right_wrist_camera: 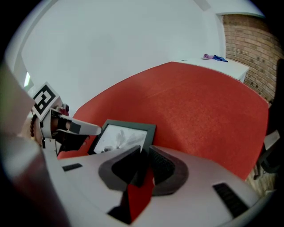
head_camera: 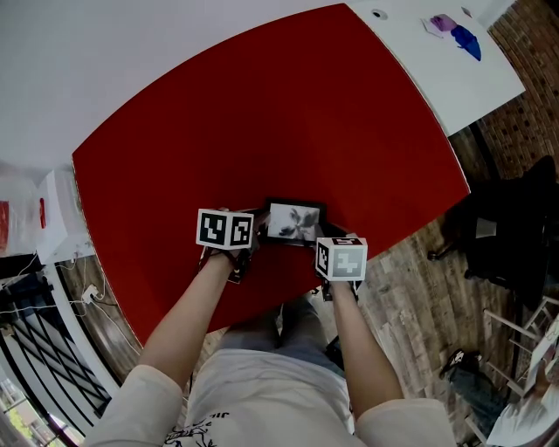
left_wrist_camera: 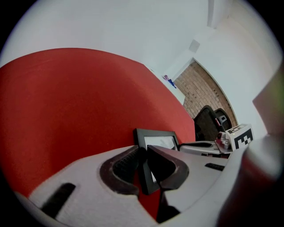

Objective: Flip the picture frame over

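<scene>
Red table (head_camera: 262, 122) with black picture frame (head_camera: 294, 222) near its edge.

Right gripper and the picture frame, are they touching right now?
Touching. The right gripper view shows the right gripper with both pads clamped on the edge of the picture frame.

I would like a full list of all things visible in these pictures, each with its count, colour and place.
picture frame: 1, black, grey-white picture; near edge of the tabletop, between the tools
tabletop: 1, red; centre of the head view
white surface: 1, white; beyond the tabletop's far right corner
purple item: 1, purple; on the white surface
blue item: 1, blue; beside the purple one
brick wall: 1, red-brown; far right
wooden floor: 1, brown; right of the tabletop
chair: 1, black; on the floor, right
left tool: 1, white, dark pads; closed on the frame's left edge
right tool: 1, white, dark pads; closed on the frame's right corner
forearms: 2; bottom of the head view
</scene>
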`<state>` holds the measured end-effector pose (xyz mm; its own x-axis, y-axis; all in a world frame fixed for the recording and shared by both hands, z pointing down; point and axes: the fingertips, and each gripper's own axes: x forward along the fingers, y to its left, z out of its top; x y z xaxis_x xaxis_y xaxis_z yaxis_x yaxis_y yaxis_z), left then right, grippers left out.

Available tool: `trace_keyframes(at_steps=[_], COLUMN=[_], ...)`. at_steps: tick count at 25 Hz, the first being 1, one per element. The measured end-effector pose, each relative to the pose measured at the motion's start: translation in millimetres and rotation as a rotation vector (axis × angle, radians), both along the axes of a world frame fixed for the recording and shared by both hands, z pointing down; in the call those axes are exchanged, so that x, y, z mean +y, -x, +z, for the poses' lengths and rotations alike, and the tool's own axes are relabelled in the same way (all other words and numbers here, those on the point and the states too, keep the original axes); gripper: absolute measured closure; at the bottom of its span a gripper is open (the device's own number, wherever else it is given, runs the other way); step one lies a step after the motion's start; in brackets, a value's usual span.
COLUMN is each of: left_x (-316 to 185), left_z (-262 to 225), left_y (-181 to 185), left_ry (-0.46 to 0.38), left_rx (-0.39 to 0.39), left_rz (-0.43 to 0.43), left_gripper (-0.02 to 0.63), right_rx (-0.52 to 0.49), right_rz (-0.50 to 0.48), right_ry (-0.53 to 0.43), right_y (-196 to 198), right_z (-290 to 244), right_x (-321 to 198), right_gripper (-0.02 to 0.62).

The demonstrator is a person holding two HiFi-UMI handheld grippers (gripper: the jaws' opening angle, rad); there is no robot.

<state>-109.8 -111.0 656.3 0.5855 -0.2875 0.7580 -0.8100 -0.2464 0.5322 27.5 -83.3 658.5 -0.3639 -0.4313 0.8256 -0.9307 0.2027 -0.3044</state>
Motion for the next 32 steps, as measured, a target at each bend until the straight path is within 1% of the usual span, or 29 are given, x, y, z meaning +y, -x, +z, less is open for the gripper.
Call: trace_keyframes(at_steps=[7,13,17,21,25,29,32], left_x=[1.8,1.6,0.1,-1.8,5.2,10.9,9.8], left_z=[5.9,7.3,6.9,-2.8,-16.7,-15.2,-17.1], left_y=[2.3,-0.4,2.0,8.4,13.3,10.3,8.7], left_ry=[0.002,-0.024,-0.017,-0.052,-0.083,-0.067,-0.075], left_rx=[-0.011,-0.065,-0.052,-0.1,-0.112,-0.106,-0.101], left_rz=[-0.01,0.017,-0.016,-0.02,-0.004,0.012,0.005], left_gripper=[0.54,0.538,0.538,0.54,0.542,0.546,0.546], right_rx=[0.013,0.037,0.06,0.091,0.105,0.124,0.135], right_rz=[-0.007,-0.019,-0.032,-0.012,-0.019,-0.02,-0.025], right_ry=[-0.003,-0.015,-0.028,-0.053,-0.058,-0.048,-0.067], right_y=[1.8,0.4,0.3,-6.1,-9.9,-13.7,-14.9], right_z=[-0.5,0.4,1.1,-8.4,-13.9,-10.6,-13.8], right_x=[0.5,-0.2,-0.8,-0.9,2.3,-2.4,-7.2], right_gripper=[0.532,0.531,0.531,0.53,0.531,0.531,0.531])
